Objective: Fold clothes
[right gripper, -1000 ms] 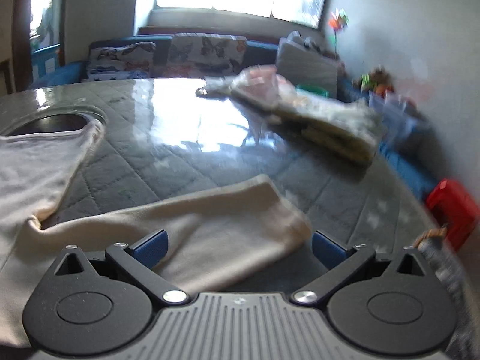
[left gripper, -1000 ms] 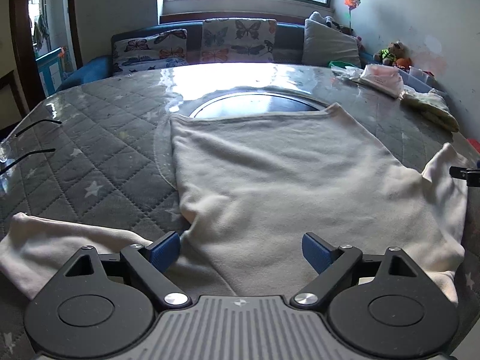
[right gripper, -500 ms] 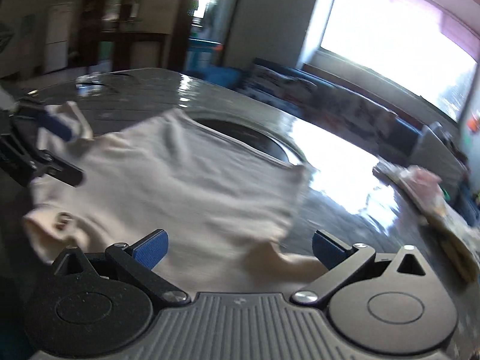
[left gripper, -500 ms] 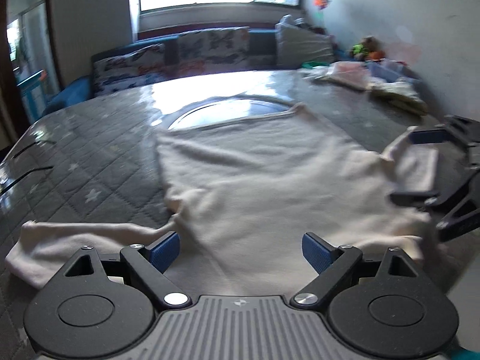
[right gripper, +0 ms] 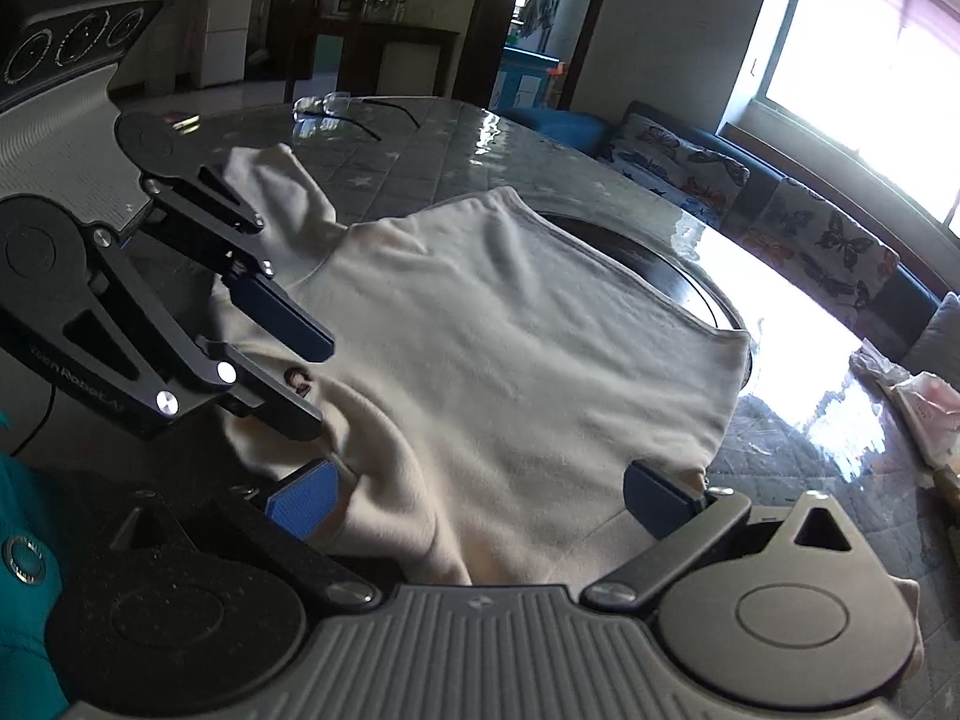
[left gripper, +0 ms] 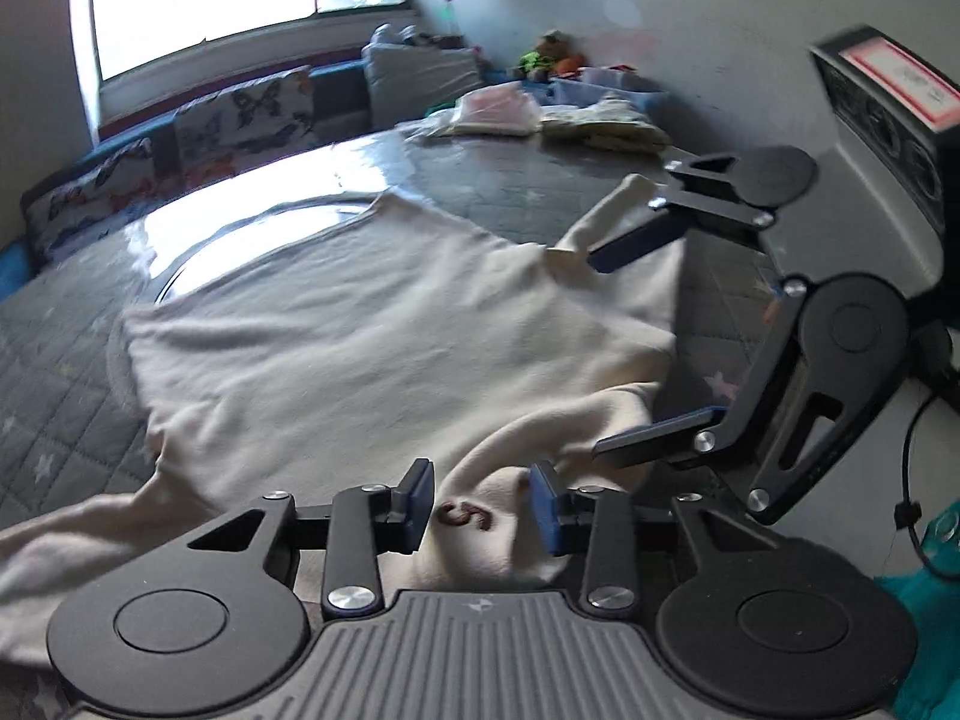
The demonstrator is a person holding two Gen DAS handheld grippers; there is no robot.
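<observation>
1. One cream shirt (left gripper: 372, 348) lies spread on the quilted tabletop (left gripper: 54, 348), partly over a round glass inset (right gripper: 678, 276).
2. Left claw (left gripper: 483, 507): narrowed around the near hem by a dark "S" mark (left gripper: 465, 515); pads (left gripper: 543, 501) close to the fabric, firm pinch cannot be told.
3. Right claw (right gripper: 480, 495): spread wide, holding nothing, shirt edge between its pads (right gripper: 303, 498).
4. Folded clothes (left gripper: 540, 117) sit at the tabletop's far side; glasses (right gripper: 354, 105) at another edge.
</observation>
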